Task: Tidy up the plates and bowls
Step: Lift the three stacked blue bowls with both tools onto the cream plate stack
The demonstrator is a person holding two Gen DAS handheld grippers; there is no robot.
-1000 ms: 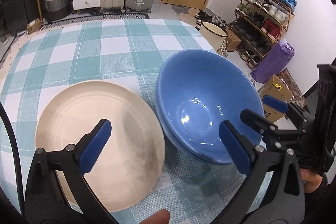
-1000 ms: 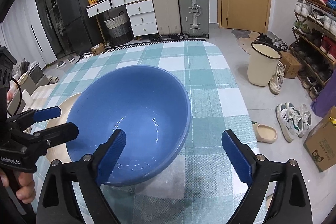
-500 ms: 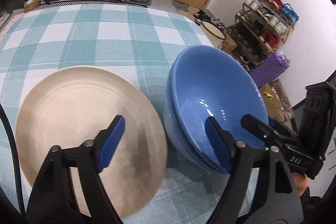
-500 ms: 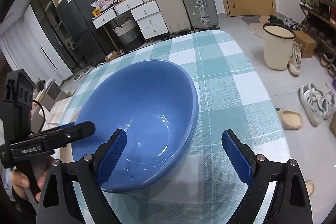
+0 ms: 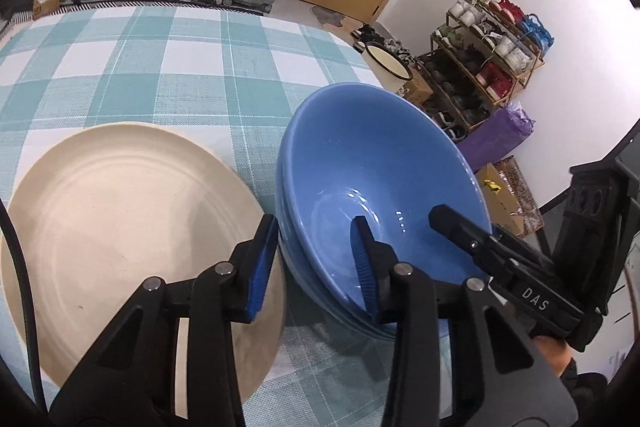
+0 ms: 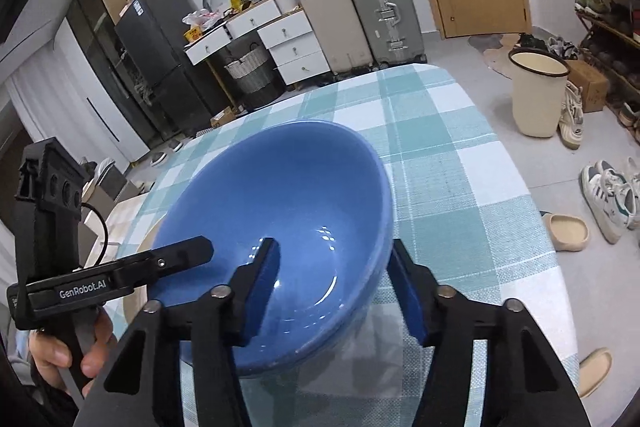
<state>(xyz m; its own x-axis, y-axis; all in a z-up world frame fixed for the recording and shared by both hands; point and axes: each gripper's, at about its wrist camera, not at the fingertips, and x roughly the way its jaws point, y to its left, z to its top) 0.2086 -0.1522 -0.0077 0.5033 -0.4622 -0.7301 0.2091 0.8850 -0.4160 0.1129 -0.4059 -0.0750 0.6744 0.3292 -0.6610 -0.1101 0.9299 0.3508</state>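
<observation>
Two blue bowls point(image 5: 384, 187), nested one inside the other, stand on my table's teal-and-white checked cloth point(image 5: 160, 67), just beside one cream plate point(image 5: 120, 227) that lies flat to their left in the left wrist view. Item, left gripper point(image 5: 316, 267): jaws closing astride the near-left rim of the stack, one blue pad outside the wall and over the plate's edge, the other inside the bowl; neither pad looks pressed home yet, so I count it as not gripping. Item, right gripper point(image 6: 336, 287): jaws likewise closing astride the near-right rim, inner pad within the bowl, outer pad beside the outer wall, a gap showing at both; not gripping either. The person's hand point(image 6: 76, 351) on the left tool's trigger shows at the lower left of the right wrist view. Step in hand, as I judge it: pinching opposite sides of the rim for a two-handed lift. To do it well I would finish both closures evenly, seat the pads low enough to catch both rims if the stack is to travel as one, keep the left outer pad from snagging the plate, and raise both hands level together, since glazed walls may slip and the lower bowl could drop away. Whether the pinch takes one bowl or both I cannot tell.
</observation>
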